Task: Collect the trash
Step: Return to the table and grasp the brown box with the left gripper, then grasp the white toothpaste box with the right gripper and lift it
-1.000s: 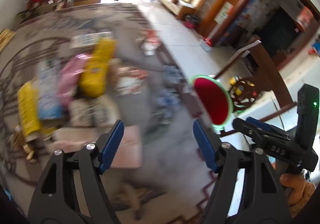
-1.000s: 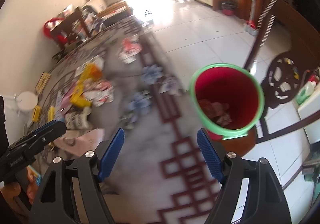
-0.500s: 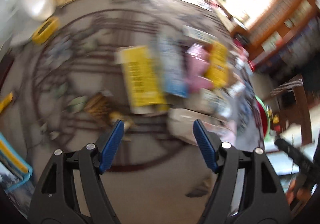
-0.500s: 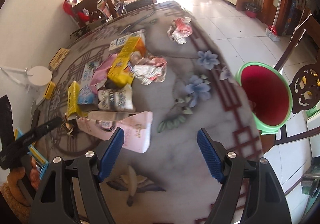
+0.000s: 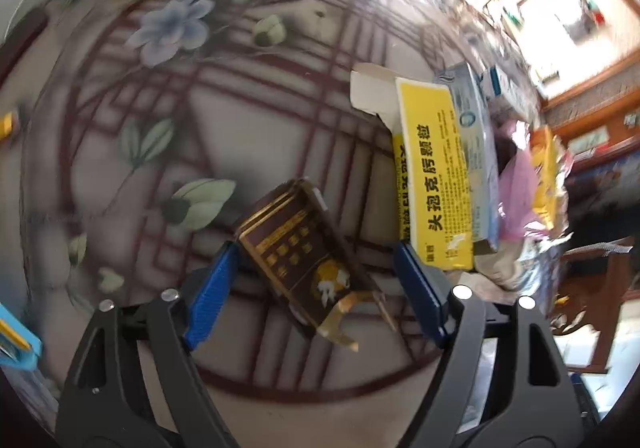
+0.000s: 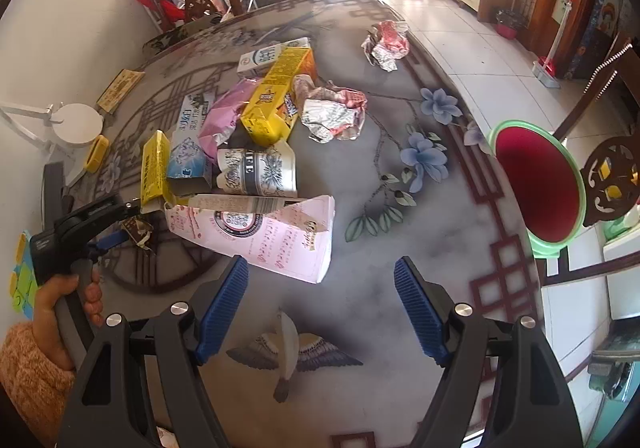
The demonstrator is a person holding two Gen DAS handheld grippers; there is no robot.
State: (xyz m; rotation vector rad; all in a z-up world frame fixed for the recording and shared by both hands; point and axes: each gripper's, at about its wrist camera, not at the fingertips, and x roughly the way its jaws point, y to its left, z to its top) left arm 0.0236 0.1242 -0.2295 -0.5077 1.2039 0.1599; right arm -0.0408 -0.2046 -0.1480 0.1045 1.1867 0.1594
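A: The left gripper [image 5: 316, 284] is spread wide with the brown pack [image 5: 298, 252] lying flat on the table [image 5: 248, 120] between its fingers, nothing pinched yet. The right gripper [image 6: 322, 308] is open too, empty, above bare table just short of the pink box [image 6: 276, 232].

B: What goes wrong on the left?

A: The pack lies skewed to the jaws and its torn gold flap [image 5: 340, 322] points back at the camera. My guess is a close from here catches a corner, so the pack spins or slides out. The flap could also tear off and leave a scrap behind. The view is smeared, so I can't say whether the left pad already touches the pack's edge.

B: And the yellow box [image 5: 434, 176]?

A: Just beside the right-hand finger [image 5: 418, 296]. A wide sweep would nudge it and the pile [image 6: 256, 120] behind it.

B: Room to move?

A: Open table to the left of the pack. The bin [image 6: 538, 188] sits off the table's far edge on the right side, well apart from the pack, so the carry crosses the pile or goes round the near side, where the table is bare. The right gripper stands in that lane.
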